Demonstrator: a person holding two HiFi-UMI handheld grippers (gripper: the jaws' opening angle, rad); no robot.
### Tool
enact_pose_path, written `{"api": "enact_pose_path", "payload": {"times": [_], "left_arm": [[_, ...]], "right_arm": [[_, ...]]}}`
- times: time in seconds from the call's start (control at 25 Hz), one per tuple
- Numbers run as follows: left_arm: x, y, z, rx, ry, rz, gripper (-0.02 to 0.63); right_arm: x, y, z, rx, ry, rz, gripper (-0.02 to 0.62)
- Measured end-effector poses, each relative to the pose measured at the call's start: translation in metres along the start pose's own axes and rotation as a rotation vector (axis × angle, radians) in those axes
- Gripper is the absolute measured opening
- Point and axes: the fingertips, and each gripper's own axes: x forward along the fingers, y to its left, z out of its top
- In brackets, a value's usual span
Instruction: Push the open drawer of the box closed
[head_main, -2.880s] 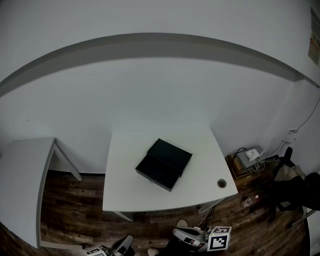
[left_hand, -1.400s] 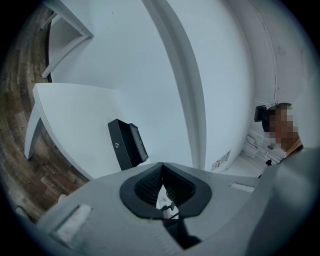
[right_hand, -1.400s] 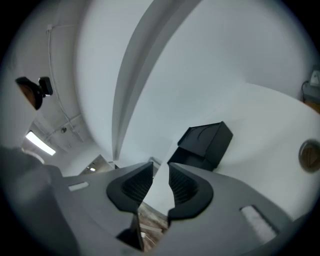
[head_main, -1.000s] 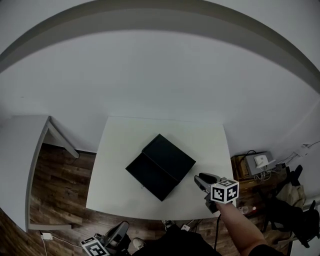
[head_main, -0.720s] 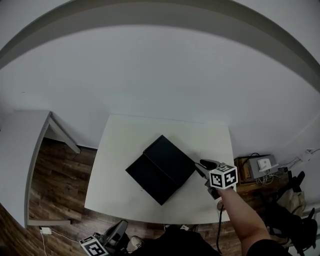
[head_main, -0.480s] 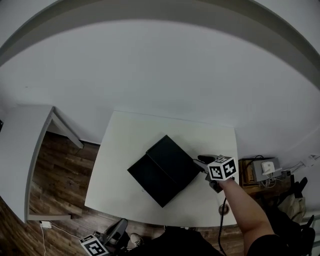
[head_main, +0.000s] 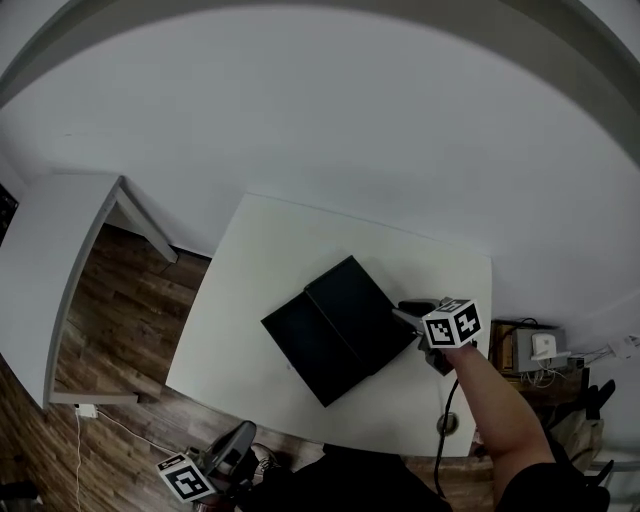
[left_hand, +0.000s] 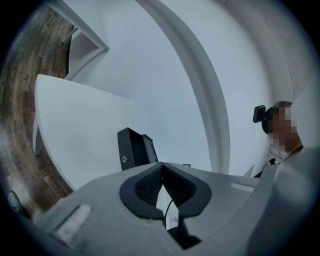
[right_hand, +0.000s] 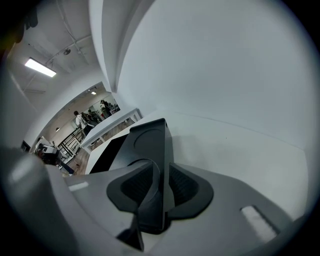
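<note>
A black box lies at a slant on the white table, its drawer pulled out toward the front left. My right gripper sits at the box's right corner. In the right gripper view the box fills the gap of the right gripper; its jaws have just been closing and both pads lie against that corner. My left gripper hangs shut and empty below the table's front edge. The left gripper view shows the left gripper aimed at the box and the drawer front with its small knob.
A second white table stands at the left over the wooden floor. A round cable hole sits near the main table's front right corner. Grey devices and cables lie on the floor at the right. A white wall rises behind.
My right gripper has come up from the table's front right onto the box's right corner. The left gripper has stayed low by the front edge. The head view has shifted.
</note>
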Motion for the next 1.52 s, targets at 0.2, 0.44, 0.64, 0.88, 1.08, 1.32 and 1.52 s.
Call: {"api": "enact_pose_path", "payload": {"times": [0.2,0.44,0.64,0.88,1.08,1.32,1.52], "left_arm": [[0.006,0.0,-0.004,0.002,-0.005,0.019,0.003],[0.012,0.009,-0.014,0.08,0.037,0.08,0.003],[0.023,0.026,-0.017,0.25,0.119,0.152,0.005],[0.047,0.054,-0.018,0.579,0.295,0.263,0.043],[0.07,0.078,-0.015,0.934,0.451,0.358,0.069],[0.1,0.101,-0.021,1.176,0.601,0.391,0.1],[0.12,0.112,-0.021,1.26,0.678,0.404,0.1]], "right_arm": [[0.007,0.002,-0.007,-0.056,0.066,0.023,0.081],[0.007,0.002,-0.007,-0.044,0.081,0.057,0.081],[0.008,0.002,-0.007,-0.053,0.092,0.068,0.082],[0.01,0.003,-0.007,-0.059,0.092,0.069,0.083],[0.01,0.004,-0.006,-0.067,0.093,0.069,0.083],[0.009,0.005,-0.006,-0.056,0.084,0.074,0.083],[0.008,0.0,-0.008,-0.048,0.081,0.084,0.083]]}}
